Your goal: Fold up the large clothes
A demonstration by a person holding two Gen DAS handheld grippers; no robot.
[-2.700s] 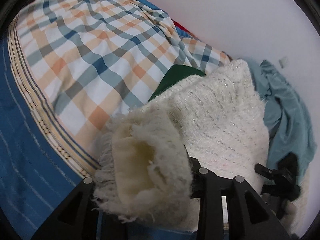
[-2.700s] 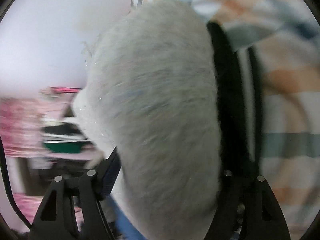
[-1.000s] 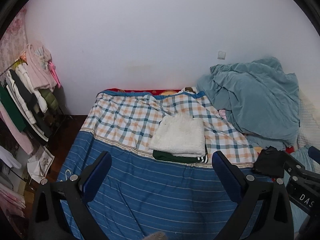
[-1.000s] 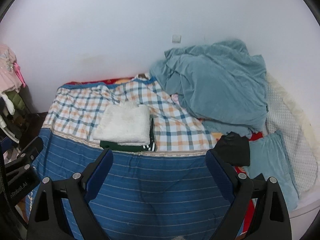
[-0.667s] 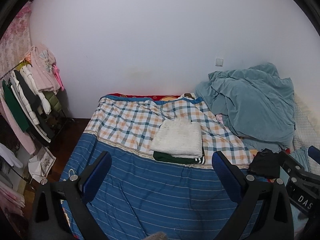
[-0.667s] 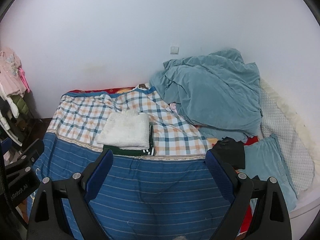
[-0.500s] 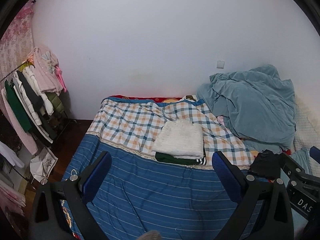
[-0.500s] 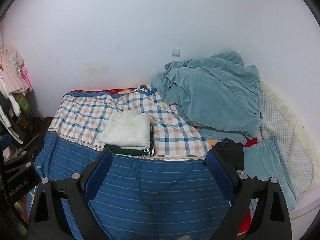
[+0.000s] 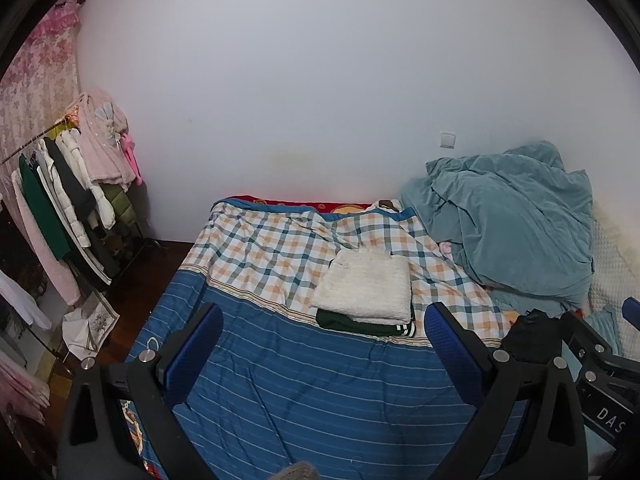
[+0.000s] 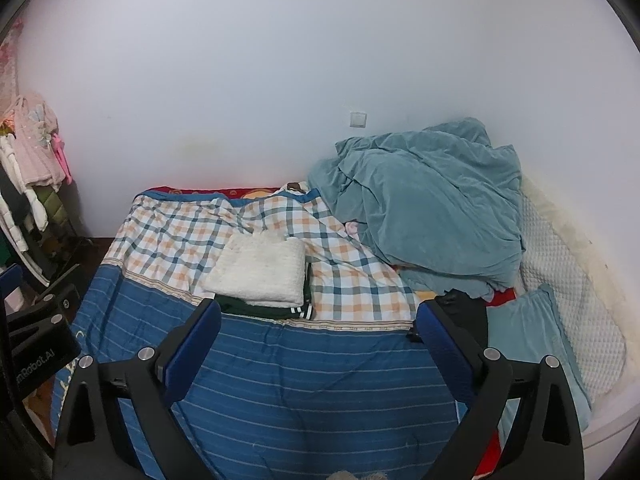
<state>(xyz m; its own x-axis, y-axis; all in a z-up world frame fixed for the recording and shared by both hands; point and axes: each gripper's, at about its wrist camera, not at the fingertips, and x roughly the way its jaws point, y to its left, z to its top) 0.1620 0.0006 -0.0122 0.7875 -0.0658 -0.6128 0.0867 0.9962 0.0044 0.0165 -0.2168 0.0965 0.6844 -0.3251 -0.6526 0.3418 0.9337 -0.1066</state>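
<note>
A folded white fuzzy garment (image 9: 366, 286) lies on top of a folded dark green garment (image 9: 352, 323) on the bed, on the plaid part of the cover; both also show in the right wrist view, the white one (image 10: 260, 271) over the green one (image 10: 264, 309). My left gripper (image 9: 322, 354) is open and empty, held back from the bed, well short of the stack. My right gripper (image 10: 318, 350) is open and empty, likewise far from the stack. A black garment (image 10: 466, 312) lies at the right, by the right finger.
The bed cover is blue-striped (image 9: 320, 392) in front and plaid (image 9: 272, 256) behind. A crumpled teal blanket (image 10: 424, 200) and a teal pillow (image 10: 528, 332) lie at the right. A clothes rack (image 9: 60, 208) stands left of the bed. A white wall is behind.
Both grippers let go of the white fuzzy garment and pulled far back from the bed; it now lies folded on the green garment. In the last second the views only drifted slightly.
</note>
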